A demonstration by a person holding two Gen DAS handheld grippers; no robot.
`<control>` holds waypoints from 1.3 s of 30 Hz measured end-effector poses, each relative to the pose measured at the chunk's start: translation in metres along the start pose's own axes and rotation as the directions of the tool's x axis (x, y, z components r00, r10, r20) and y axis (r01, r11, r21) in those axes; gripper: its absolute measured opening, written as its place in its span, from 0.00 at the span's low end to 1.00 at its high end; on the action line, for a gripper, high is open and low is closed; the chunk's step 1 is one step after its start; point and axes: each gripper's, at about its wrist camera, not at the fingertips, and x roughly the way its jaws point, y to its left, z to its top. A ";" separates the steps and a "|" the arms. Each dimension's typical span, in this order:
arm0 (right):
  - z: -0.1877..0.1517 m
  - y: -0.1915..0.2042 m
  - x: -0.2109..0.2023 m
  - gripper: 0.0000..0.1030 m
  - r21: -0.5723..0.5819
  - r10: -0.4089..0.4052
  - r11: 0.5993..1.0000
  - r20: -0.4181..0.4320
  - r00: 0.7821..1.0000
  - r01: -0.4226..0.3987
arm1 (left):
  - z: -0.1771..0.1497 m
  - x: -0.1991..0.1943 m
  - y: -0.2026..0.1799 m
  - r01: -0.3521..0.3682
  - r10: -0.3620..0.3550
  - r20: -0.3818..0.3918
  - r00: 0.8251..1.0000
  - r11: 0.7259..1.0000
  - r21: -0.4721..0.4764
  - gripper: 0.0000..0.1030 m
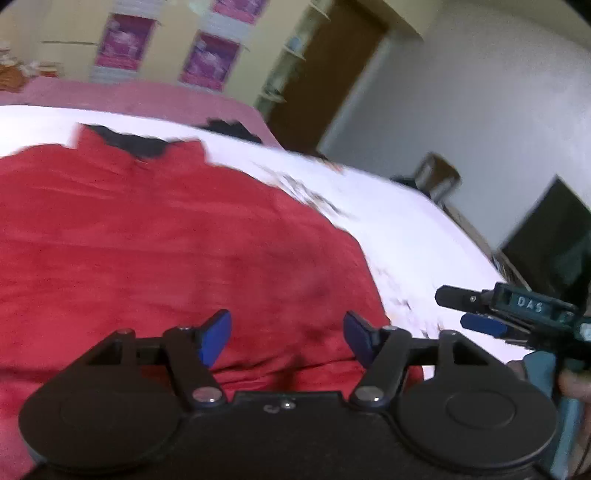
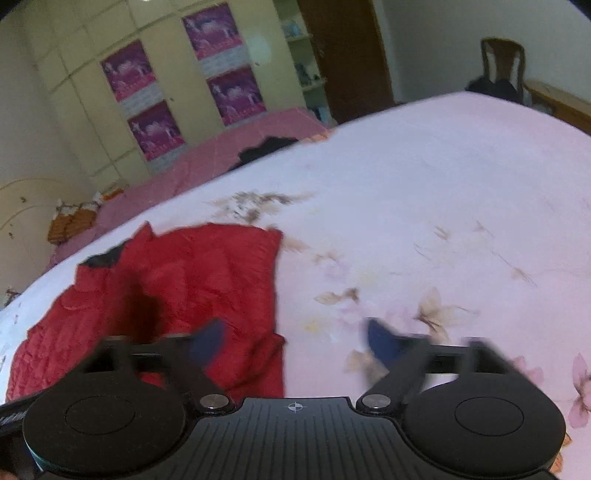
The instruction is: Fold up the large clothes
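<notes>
- Left wrist view: one red garment [image 1: 166, 240] lies spread flat on the bed's floral sheet [image 1: 406, 229], black lining at the collar, apparently laid out for folding. The left gripper [image 1: 287, 338] hangs over its near hem, jaws apart, nothing between them. The right gripper [image 1: 476, 314] shows alongside.
- Right wrist view: right gripper [image 2: 295, 343], jaws wide, empty, straddling the garment's right edge [image 2: 275, 295]. Four posters [image 2: 218, 31] counted on the wardrobe.

Under the left gripper [image 1: 287, 338] lies a red garment [image 1: 155, 236] of soft, matt, crinkled cloth with a dark lining at its collar. Beyond it the bedsheet [image 2: 424, 192] is smooth pale cloth with a flower print. Both grippers are matt black plastic with blue pads [image 1: 216, 338] and shiny metal pivots. Behind the bed stands a glossy wooden chair [image 2: 502, 61].
</notes>
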 end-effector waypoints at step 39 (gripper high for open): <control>-0.004 0.079 0.038 0.53 -0.162 0.012 0.987 -0.055 0.998 -0.021 | 0.024 -0.119 0.152 -0.418 0.424 0.125 0.897 0.905 -0.073 0.37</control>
